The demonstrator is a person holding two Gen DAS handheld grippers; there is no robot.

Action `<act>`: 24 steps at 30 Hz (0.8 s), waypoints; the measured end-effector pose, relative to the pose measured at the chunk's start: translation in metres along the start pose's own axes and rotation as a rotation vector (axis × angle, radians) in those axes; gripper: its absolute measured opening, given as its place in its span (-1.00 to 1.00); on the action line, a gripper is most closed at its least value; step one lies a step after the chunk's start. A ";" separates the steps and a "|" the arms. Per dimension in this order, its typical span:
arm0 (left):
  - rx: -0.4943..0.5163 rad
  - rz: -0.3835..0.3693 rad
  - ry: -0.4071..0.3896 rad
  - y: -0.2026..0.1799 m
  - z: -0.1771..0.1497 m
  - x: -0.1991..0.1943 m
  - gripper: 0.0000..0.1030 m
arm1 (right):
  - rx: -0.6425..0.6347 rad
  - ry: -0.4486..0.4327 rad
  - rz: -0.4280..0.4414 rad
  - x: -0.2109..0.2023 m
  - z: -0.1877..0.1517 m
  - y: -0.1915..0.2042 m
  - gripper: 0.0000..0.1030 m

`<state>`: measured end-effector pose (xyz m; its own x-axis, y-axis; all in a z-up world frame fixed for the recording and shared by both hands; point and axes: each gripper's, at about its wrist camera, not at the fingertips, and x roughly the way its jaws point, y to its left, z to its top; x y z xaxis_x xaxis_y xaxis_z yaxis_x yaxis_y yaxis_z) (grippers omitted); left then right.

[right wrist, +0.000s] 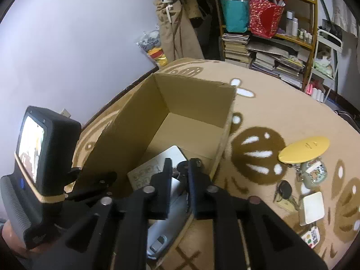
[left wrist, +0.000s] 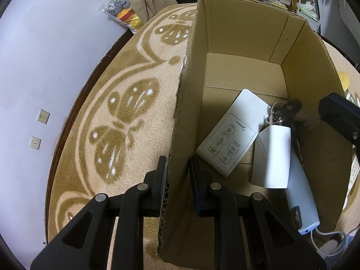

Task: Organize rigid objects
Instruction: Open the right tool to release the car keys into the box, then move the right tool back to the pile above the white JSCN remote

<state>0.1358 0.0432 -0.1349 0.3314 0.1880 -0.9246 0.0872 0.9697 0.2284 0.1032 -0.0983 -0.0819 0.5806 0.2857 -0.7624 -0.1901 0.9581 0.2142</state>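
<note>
An open cardboard box [left wrist: 243, 33] stands on a patterned rug; it also shows in the right wrist view [right wrist: 193, 85]. Inside lie a white remote [left wrist: 231, 132], a white block [left wrist: 272, 157], a pale blue-white device with a cable [left wrist: 301, 193] and a black key bunch [left wrist: 285, 110]. My left gripper [left wrist: 177, 164] straddles the box's left wall, which sits against one finger with a gap at the other. My right gripper [right wrist: 180, 166] hovers open over the box's near right corner, the key bunch [right wrist: 183, 168] blurred just below its tips. Its tip [left wrist: 337, 114] shows in the left wrist view.
On the rug right of the box lie a yellow disc [right wrist: 303, 149], a charm keyring [right wrist: 313, 171], a black car key [right wrist: 283, 190], a white square case [right wrist: 313, 207] and a sticker card [right wrist: 311, 237]. Shelves with books [right wrist: 265, 51] stand behind. A wall runs along the left.
</note>
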 end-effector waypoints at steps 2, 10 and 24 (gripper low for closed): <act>-0.002 -0.002 0.001 0.000 0.000 0.000 -0.63 | -0.001 -0.007 0.001 -0.006 0.000 -0.004 -0.33; -0.001 -0.001 0.001 0.001 0.000 0.000 -0.62 | 0.010 -0.037 -0.116 -0.027 -0.005 -0.026 0.54; -0.002 -0.002 0.001 0.002 0.000 0.000 -0.62 | 0.196 0.035 -0.192 -0.014 -0.027 -0.097 0.76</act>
<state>0.1356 0.0447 -0.1343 0.3300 0.1858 -0.9255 0.0861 0.9704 0.2255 0.0921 -0.1959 -0.1082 0.5632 0.1008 -0.8202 0.0792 0.9814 0.1750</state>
